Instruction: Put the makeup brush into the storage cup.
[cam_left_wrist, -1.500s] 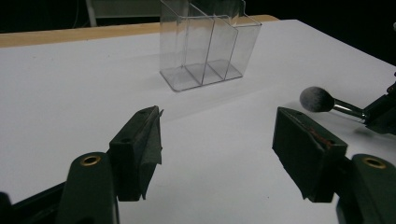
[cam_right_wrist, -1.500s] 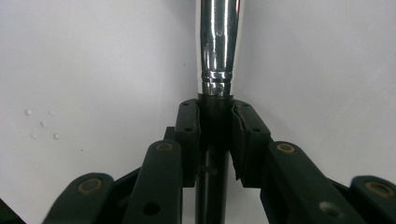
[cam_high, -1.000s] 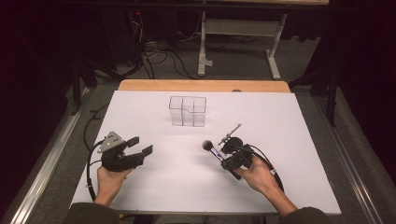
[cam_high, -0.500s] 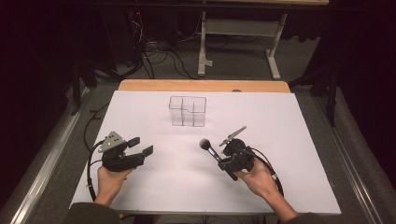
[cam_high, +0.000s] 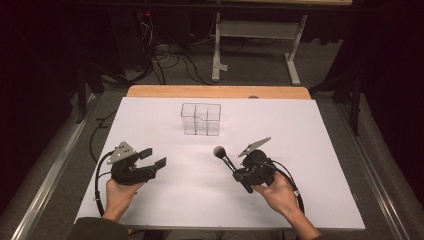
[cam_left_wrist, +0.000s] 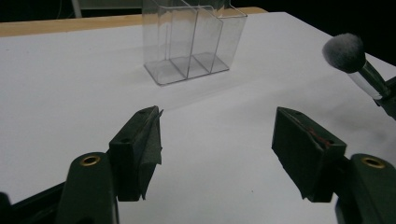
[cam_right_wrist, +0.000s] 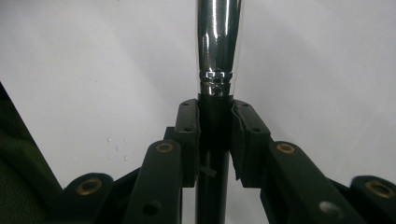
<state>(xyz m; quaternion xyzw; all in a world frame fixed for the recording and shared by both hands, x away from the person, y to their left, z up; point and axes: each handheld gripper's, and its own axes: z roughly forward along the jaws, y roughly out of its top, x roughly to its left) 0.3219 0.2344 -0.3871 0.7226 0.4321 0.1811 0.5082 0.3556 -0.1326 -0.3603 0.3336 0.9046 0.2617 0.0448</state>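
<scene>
A makeup brush (cam_high: 226, 161) with a dark fluffy head and a chrome ferrule lies low over the white table sheet, right of centre, head pointing to the far left. My right gripper (cam_high: 241, 176) is shut on its black handle; in the right gripper view both pads (cam_right_wrist: 187, 123) press on the handle below the chrome ferrule of the brush (cam_right_wrist: 217, 42). A clear acrylic organizer (cam_high: 200, 119) with several compartments stands at the back centre, empty. My left gripper (cam_high: 154, 158) rests open at the front left, its jaws (cam_left_wrist: 217, 140) wide apart and aimed at the organizer (cam_left_wrist: 191, 42), with the brush (cam_left_wrist: 344, 51) off to the right.
The white sheet (cam_high: 310, 150) covers the table, with a strip of wooden tabletop (cam_high: 215, 92) at the far edge. Cables trail from both grippers toward the front. Beyond the table are floor cables and a white desk frame (cam_high: 255, 30).
The right gripper has rolled slightly with the brush in it, and the brush head has edged a little farther from me. The left gripper has kept still.
</scene>
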